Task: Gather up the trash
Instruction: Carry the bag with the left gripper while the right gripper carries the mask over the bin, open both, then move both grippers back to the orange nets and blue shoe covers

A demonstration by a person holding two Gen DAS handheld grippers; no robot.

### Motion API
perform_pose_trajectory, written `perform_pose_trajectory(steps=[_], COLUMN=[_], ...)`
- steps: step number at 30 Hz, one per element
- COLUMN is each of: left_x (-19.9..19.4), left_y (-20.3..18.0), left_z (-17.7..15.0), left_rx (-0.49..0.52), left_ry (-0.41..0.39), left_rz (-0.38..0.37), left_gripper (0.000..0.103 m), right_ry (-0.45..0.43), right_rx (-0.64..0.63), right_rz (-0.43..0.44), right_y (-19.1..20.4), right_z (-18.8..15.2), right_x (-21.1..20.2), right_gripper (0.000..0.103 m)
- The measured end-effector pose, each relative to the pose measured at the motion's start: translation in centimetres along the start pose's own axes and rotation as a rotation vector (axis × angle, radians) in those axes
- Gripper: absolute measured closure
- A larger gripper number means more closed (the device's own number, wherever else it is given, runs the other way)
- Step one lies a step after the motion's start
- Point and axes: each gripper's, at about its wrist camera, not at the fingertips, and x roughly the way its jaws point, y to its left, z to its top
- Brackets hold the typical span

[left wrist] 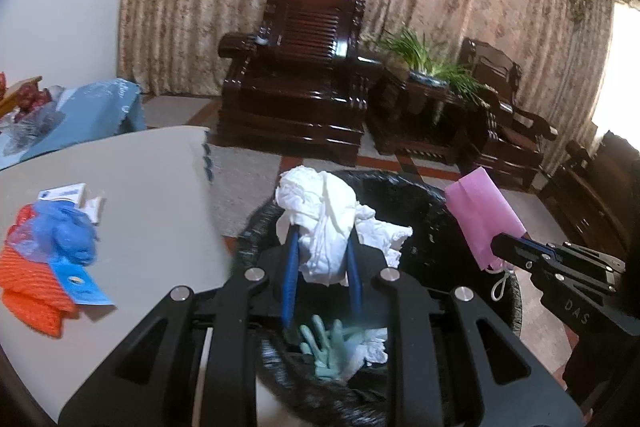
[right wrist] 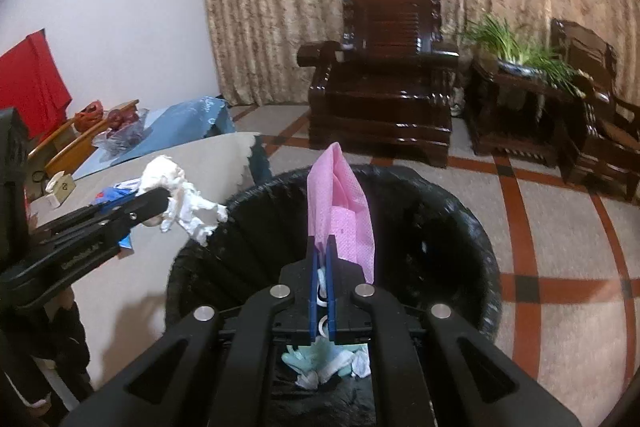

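My left gripper (left wrist: 322,239) is shut on a crumpled white tissue (left wrist: 320,215) and holds it above the black-lined trash bin (left wrist: 416,195). It also shows in the right wrist view (right wrist: 164,201), with the tissue (right wrist: 180,199) over the bin's left rim (right wrist: 208,239). My right gripper (right wrist: 322,241) is shut on a pink face mask (right wrist: 344,211) above the bin; in the left wrist view the mask (left wrist: 480,215) is at the right. A teal glove (left wrist: 324,347) and white scraps lie inside the bin.
On the beige table (left wrist: 152,195) at the left lie an orange mesh (left wrist: 28,279), a blue glove (left wrist: 68,235) and a small white box (left wrist: 76,197). Dark wooden armchairs (left wrist: 296,83) and a plant (left wrist: 420,55) stand before the curtain.
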Motion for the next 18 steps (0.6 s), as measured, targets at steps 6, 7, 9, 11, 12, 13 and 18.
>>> perform_pose_trajectory(steps=[6,7,9,11,12,13,18], left_x=[2.3,2.6,3.1,3.2,3.1,3.1,1.9], left_y=[-1.8,-2.0,-2.2,-2.1,-2.0,-2.0,-1.2], left_z=[-0.5,-0.7,-1.0,-1.1,-1.1,-1.0,-0.7], left_rx=[0.026,0.029,0.03,0.021,0.017,0.013,0.014], left_ry=[0.04,0.05,0.061,0.057,0.055,0.05,0.012], left_rz=[-0.04,-0.047,-0.063,-0.074,-0.078,-0.081,-0.053], left_gripper=[0.081,0.077,0.063,0.048,0.043,0.039,0.025], right_ry=[0.034,0.041,0.055,0.06,0.06,0.06,0.033], right_rx=[0.035,0.041,0.049,0.043,0.041,0.043,0.051], right_rz=[-0.023,-0.026,-0.046,-0.068,-0.078,-0.087,-0.125], right_y=[-2.0,-2.3,-2.9,-3.0,-3.1,-3.2,-3.5], right_z=[-1.1,-1.4,-1.8,-2.2,-2.4,-2.5,-2.7], right_x=[0.6,0.7,0.9,1.0,0.9,0.8,-0.1], right_gripper=[0.099,0.097,0.096,0.077,0.07,0.059,0.018])
